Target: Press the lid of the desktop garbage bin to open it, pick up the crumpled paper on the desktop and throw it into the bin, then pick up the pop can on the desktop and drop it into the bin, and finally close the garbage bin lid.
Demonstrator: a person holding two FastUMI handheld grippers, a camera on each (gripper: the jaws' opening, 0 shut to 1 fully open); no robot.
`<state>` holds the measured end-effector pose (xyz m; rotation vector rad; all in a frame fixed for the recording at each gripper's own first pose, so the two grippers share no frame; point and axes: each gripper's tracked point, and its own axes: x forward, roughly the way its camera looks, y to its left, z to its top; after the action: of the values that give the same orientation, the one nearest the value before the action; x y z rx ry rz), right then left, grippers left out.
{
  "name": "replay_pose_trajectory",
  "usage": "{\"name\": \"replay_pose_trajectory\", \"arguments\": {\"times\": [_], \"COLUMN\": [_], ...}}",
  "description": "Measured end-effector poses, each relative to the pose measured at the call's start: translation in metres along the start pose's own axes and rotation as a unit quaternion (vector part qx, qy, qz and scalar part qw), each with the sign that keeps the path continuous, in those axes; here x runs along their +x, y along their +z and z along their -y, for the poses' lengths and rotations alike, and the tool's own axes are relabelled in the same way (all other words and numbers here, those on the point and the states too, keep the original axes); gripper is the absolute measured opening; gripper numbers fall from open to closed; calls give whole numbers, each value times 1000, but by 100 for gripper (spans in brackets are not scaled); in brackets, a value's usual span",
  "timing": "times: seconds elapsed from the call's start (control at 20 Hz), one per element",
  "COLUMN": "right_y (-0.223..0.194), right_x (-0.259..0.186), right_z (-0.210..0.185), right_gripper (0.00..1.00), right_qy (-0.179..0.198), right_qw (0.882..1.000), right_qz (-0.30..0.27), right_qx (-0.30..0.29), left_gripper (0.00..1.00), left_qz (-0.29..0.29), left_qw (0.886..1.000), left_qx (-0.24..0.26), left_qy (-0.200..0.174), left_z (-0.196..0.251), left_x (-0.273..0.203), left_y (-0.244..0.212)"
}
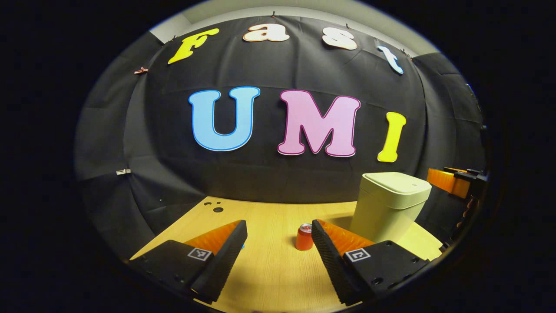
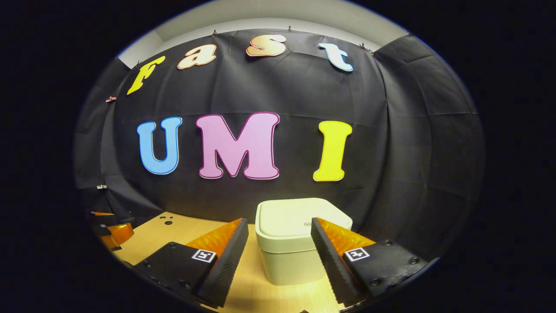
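With both jaws wide and empty, we bring the right gripper (image 2: 278,256) down squarely onto the garbage bin lid (image 2: 299,217) and press firmly to pop it.

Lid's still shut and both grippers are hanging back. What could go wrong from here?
1. The right gripper is open and lined up with the garbage bin, lid closed. The bin looks light; an off-centre press might tip or slide it.
2. The pop can stands close to the bin, just by the open left gripper's finger. A sweep there could knock it over.
3. I can't make out the crumpled paper from here.
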<state>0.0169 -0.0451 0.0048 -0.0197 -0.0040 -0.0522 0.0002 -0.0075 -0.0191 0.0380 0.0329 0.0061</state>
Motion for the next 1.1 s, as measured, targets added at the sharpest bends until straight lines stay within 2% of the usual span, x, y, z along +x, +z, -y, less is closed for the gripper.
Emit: {"name": "replay_pose_trajectory", "arguments": {"times": [0.15,0.25,0.35,0.4,0.45,0.5,0.55,0.65,0.85,0.9,0.95,1.0,1.1], "right_y": [1,0,-4,-4,-4,-4,-3,-1,-3,-5,-3,-5,-7], "right_x": [-2,-1,0,0,0,1,2,4,7,7,11,9,10], "right_z": [-4,-8,-13,-15,-17,-17,-17,-17,-22,-17,-16,-18,-19], "right_gripper": [76,72,61,61,48,46,37,28,27,27,6,10,11], "right_qy": [10,18,30,33,38,37,39,38,54,46,48,52,61], "right_qw": [1000,1000,999,999,999,999,999,999,998,998,998,998,997], "right_qz": [0,-6,-19,-22,-24,-24,-23,-21,-30,-29,-28,-31,-34], "right_qx": [-12,-17,-20,-19,-16,-16,-16,-20,-22,-25,-23,-23,-25], "left_gripper": [96,96,96,96,96,96,96,96,96,96,96,95,95], "left_qz": [1,4,4,3,1,-2,-4,-8,-13,-13,-13,-12,-12], "left_qw": [1000,1000,1000,1000,1000,1000,999,999,999,999,999,999,999], "left_qx": [-5,-9,-14,-18,-22,-27,-30,-31,-33,-33,-33,-33,-33], "left_qy": [2,4,8,10,12,13,14,20,28,30,33,36,41], "left_z": [1,1,-2,-2,-2,-3,-3,-4,-6,-7,-8,-9,-10], "left_x": [-1,-1,-1,-1,-1,0,0,1,1,0,-5,-8,-10], "left_y": [-1,0,-2,-3,-4,-6,-8,-12,-18,-19,-23,-24,-24]}}
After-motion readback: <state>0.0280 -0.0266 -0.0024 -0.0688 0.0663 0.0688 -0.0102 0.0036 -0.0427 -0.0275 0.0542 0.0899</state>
